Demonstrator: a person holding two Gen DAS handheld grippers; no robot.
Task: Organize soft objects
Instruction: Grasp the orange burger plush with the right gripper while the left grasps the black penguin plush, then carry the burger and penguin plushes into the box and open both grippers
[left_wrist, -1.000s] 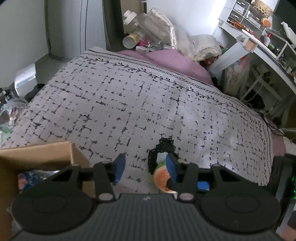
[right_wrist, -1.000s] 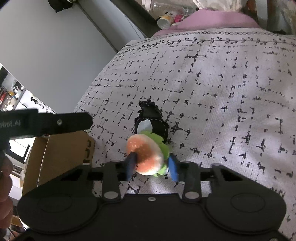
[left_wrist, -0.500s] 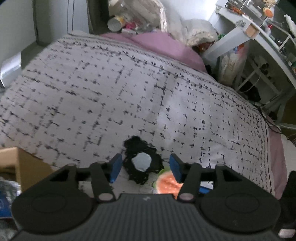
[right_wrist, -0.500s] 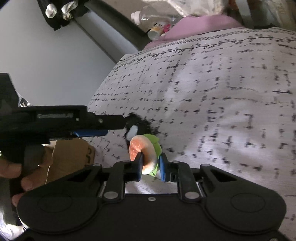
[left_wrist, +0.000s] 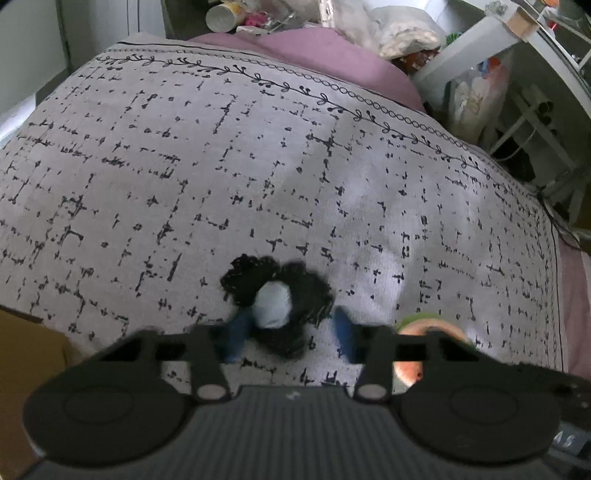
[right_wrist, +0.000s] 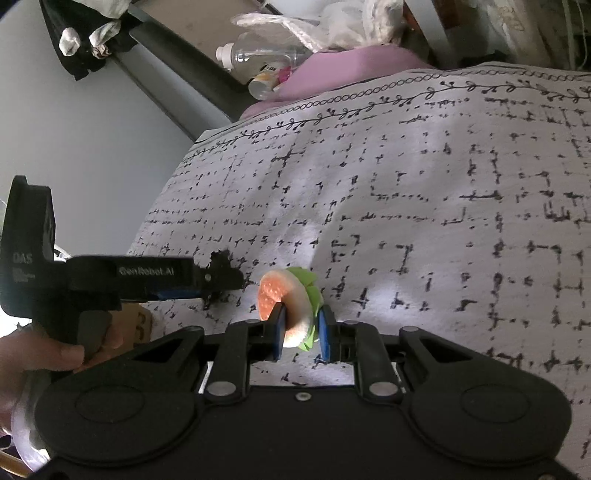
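A black frilly soft piece with a pale blue centre (left_wrist: 275, 301) lies on the patterned bedspread (left_wrist: 258, 166). My left gripper (left_wrist: 290, 338) is open, its blue fingers on either side of that piece; the gripper also shows in the right wrist view (right_wrist: 221, 282), where it mostly hides the piece. My right gripper (right_wrist: 300, 330) is shut on a soft watermelon-slice toy (right_wrist: 282, 299) with orange face, white rim and green back, held just above the bedspread. The toy also shows in the left wrist view (left_wrist: 430, 328).
A cardboard box (left_wrist: 26, 354) stands at the bed's near left corner. A purple pillow (left_wrist: 314, 55), bottles (right_wrist: 258, 55) and bags lie at the bed's far end. A white desk (left_wrist: 517, 44) stands to the right.
My left gripper has moved right and forward from the box until its fingers straddle the black piece. My right gripper has shut on the watermelon toy and lifted it a little.
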